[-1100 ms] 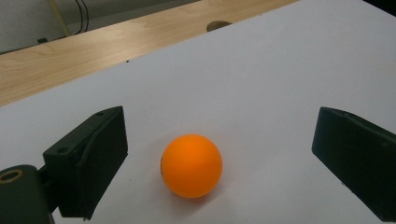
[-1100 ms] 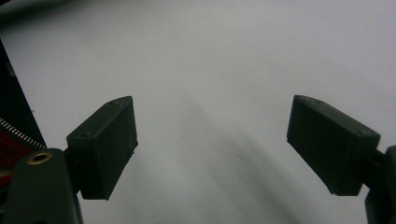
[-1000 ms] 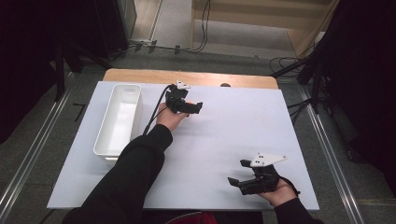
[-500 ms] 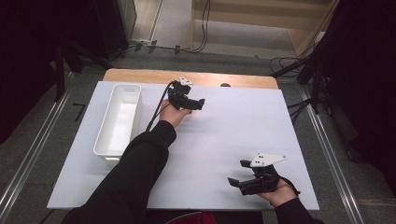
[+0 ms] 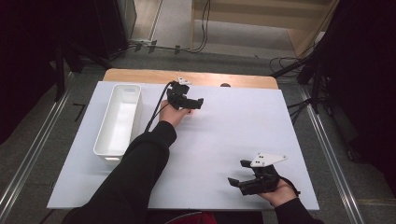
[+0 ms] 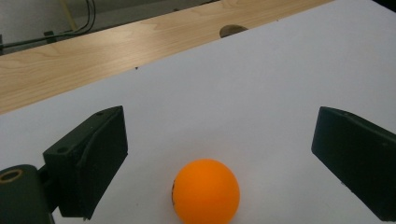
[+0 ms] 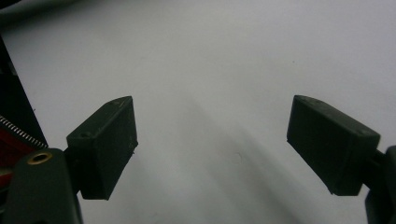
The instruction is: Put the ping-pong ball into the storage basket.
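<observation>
The left gripper is out at the far side of the white sheet, jaws spread wide with an orange ball sitting on the sheet between them, touched by neither. Seen from above, that gripper hovers just to the right of the white tray, near the wooden table edge.

The right gripper waits at the near right corner, well apart from the action, jaws likewise spread and nothing between them; its own camera looks at bare sheet past its jaws.

The risk looks plain: a round, light ball on a smooth sheet. If one jaw meets it first as they close, it could roll or squirt forward, perhaps toward the wooden strip. Closing off-centre or too high might pop it out.

The count: one ball, one tray, two grippers, one dark hole in the wood.
</observation>
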Motion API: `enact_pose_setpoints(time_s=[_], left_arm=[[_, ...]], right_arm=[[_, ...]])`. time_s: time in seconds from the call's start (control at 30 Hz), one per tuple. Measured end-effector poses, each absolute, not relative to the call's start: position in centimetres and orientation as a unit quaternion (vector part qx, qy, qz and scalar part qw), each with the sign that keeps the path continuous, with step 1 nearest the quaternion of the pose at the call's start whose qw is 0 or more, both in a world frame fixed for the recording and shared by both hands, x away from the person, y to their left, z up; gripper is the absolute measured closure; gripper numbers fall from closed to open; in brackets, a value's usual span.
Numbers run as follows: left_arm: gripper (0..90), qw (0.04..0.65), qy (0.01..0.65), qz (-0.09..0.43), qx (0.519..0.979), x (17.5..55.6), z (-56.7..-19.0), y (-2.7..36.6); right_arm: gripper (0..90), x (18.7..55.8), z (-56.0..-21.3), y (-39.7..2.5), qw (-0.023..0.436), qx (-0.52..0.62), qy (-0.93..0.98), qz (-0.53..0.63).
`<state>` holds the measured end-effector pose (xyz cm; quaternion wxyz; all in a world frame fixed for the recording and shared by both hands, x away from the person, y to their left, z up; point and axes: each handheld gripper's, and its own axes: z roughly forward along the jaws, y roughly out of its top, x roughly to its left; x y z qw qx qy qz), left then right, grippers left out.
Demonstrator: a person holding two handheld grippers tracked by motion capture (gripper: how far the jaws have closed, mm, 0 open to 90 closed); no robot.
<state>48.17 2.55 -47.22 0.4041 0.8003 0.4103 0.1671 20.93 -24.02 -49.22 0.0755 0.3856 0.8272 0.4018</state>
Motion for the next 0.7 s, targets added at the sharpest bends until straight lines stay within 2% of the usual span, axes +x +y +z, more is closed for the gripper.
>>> enact_pose_setpoints(time_s=[0.7], left_arm=[[3.9, 0.403, 0.408, 0.16, 0.804, 48.2, -48.5, 2.3]], right_arm=[[14.8, 20.9, -49.2, -24.0, 0.076, 0.384, 0.828, 0.402]])
